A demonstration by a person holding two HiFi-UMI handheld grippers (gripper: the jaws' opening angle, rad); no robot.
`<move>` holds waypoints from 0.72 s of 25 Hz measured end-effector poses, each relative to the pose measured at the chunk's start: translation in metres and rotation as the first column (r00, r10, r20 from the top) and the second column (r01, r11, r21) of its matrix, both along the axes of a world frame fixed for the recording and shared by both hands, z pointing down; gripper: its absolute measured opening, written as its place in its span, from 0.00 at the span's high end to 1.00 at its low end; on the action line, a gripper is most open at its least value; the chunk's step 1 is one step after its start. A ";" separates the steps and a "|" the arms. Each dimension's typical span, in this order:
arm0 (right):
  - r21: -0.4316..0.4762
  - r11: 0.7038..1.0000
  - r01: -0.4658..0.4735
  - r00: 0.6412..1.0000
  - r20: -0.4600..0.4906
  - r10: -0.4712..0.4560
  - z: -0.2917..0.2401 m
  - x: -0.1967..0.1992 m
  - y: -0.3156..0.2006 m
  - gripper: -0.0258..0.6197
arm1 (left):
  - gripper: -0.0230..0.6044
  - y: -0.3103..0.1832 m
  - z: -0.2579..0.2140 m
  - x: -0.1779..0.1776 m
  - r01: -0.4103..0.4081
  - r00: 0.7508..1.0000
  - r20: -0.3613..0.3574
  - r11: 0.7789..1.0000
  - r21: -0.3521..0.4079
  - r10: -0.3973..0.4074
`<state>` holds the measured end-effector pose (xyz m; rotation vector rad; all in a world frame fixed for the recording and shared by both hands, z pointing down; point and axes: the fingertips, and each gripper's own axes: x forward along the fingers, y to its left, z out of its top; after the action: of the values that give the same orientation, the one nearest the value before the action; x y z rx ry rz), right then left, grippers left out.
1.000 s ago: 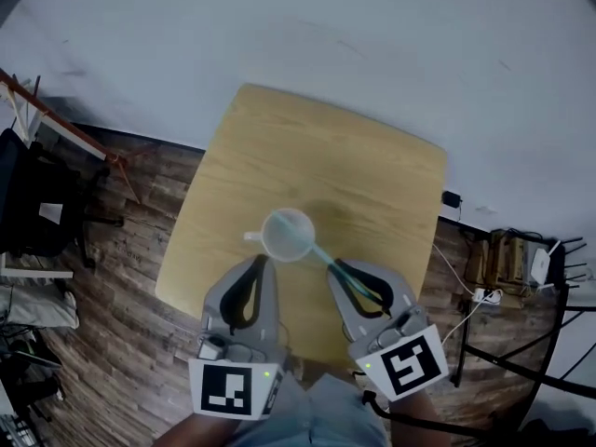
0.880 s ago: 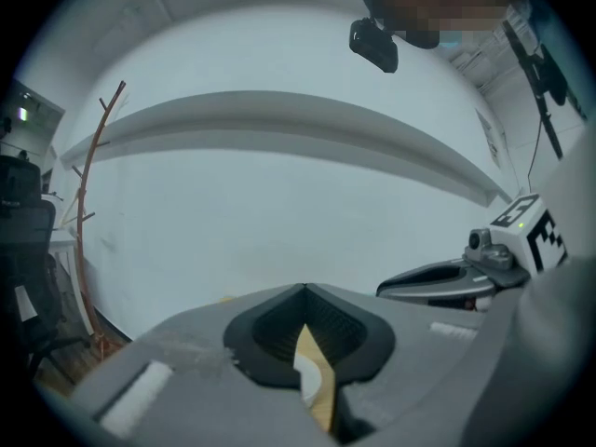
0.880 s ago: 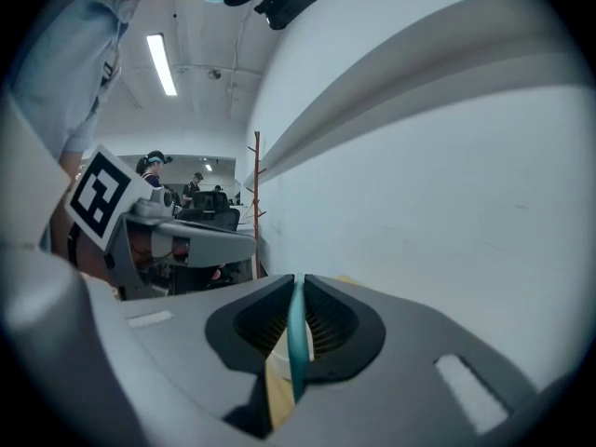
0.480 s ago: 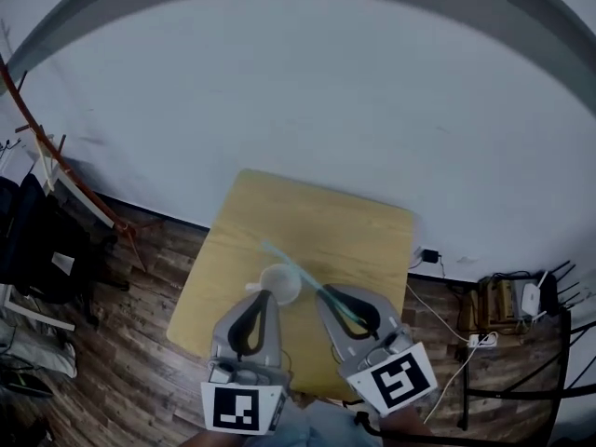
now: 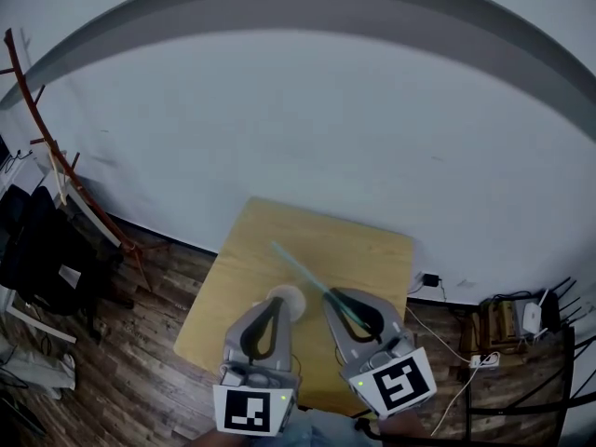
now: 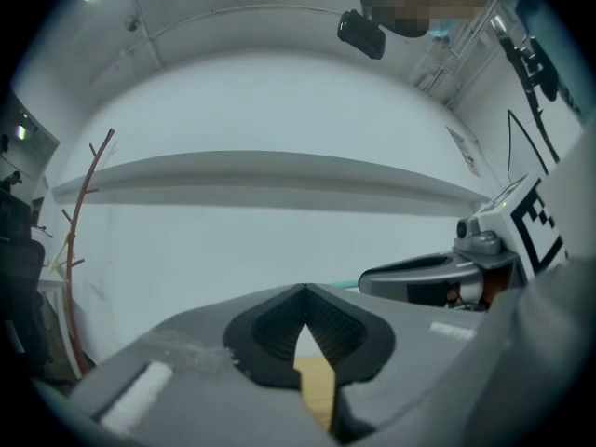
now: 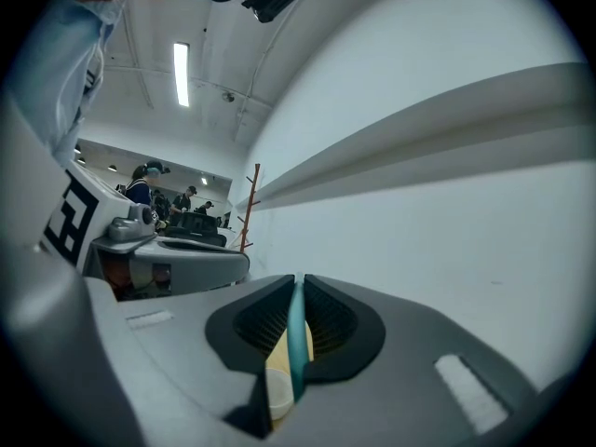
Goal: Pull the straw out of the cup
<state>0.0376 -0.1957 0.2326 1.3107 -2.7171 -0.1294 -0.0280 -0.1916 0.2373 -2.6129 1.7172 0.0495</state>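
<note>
Cool dim light is flattening every view, a strip lamp (image 7: 181, 73) is glaring overhead, fisheye is bending the wall (image 5: 307, 110) and darkening corners, close foreground is blurring.

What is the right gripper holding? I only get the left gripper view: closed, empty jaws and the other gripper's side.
Observer: The right gripper view shows the right gripper shut on a teal straw.
Operator: Is its free end in the cup?
Observer: It seems not. In the head view the straw's tip shows against the wooden table, beyond the white cup.
Operator: Where is that cup relative to my gripper?
Observer: In the head view it stands just ahead of the left gripper, partly hidden by it.
</note>
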 end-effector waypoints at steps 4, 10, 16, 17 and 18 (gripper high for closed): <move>0.011 1.000 0.001 1.000 -0.013 -0.001 0.000 0.000 -0.001 0.91 | 0.95 -0.002 -0.001 0.002 0.001 1.000 -0.011 1.000 -0.005 -0.001; 0.005 1.000 -0.006 1.000 -0.006 0.006 0.002 0.005 -0.005 0.91 | 0.95 -0.003 0.002 0.005 0.003 1.000 -0.002 1.000 -0.011 -0.003; 0.013 1.000 0.003 1.000 -0.005 -0.003 0.002 0.001 -0.006 0.91 | 0.95 -0.003 0.000 0.003 0.002 1.000 -0.009 1.000 -0.002 -0.002; 0.012 1.000 0.004 1.000 -0.006 -0.004 0.002 0.001 -0.006 0.91 | 0.95 -0.003 0.001 0.003 0.001 1.000 -0.008 1.000 -0.005 -0.001; 0.010 1.000 0.004 1.000 -0.007 -0.004 0.003 0.000 -0.006 0.91 | 0.95 -0.003 0.002 0.003 0.000 1.000 -0.006 1.000 -0.009 0.000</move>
<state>0.0380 -0.2016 0.2355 1.3049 -2.7166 -0.1474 -0.0249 -0.1948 0.2392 -2.6223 1.7237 0.0498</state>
